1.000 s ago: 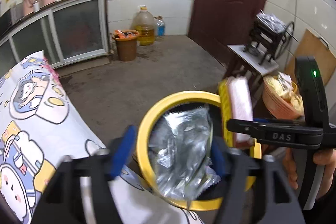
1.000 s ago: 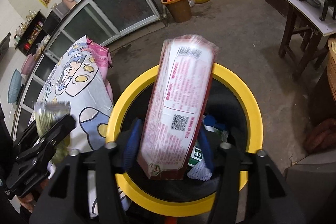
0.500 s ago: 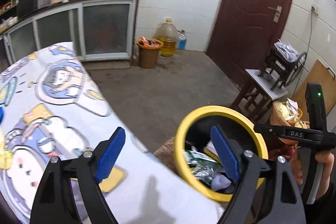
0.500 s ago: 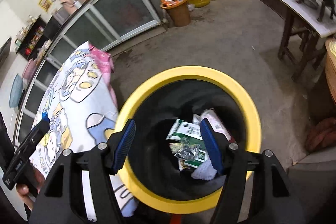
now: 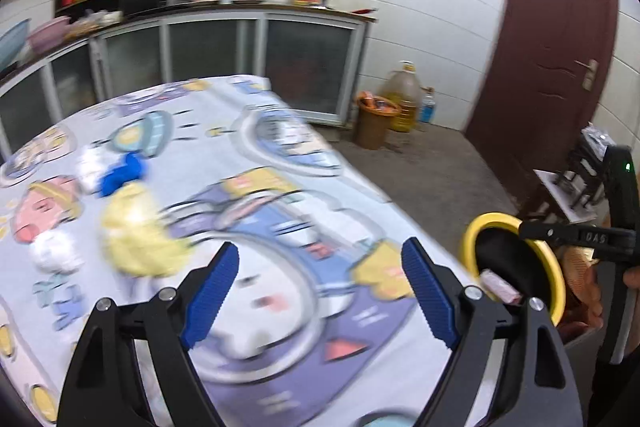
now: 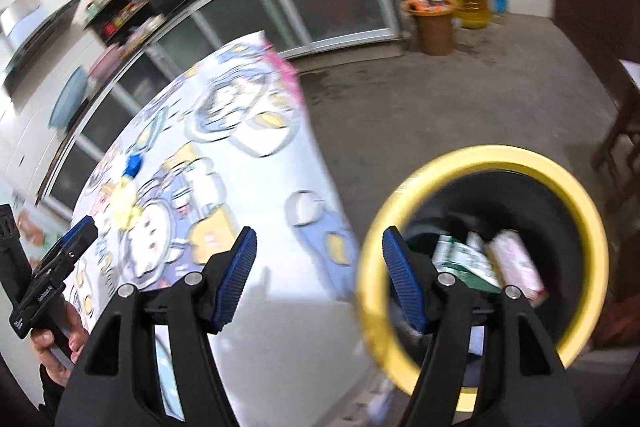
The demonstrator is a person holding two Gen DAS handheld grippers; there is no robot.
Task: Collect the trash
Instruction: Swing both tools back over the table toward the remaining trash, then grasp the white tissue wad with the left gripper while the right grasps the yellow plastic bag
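Landmark: the yellow-rimmed trash bin (image 6: 480, 255), standing on the floor just beside the table (image 5: 280, 267) edge. Left gripper (image 5: 320, 291): fingers spread apart, nothing between them, positioned over the cartoon-print tablecloth, away from the bin. Right gripper (image 6: 320, 279): fingers spread apart, empty, at the bin's near rim. Inside the bin: a pink-white package (image 6: 516, 263) and a green-white carton (image 6: 464, 259). Blurred yellow, blue and white trash (image 5: 132, 227) lies on the table, well apart from the bin.
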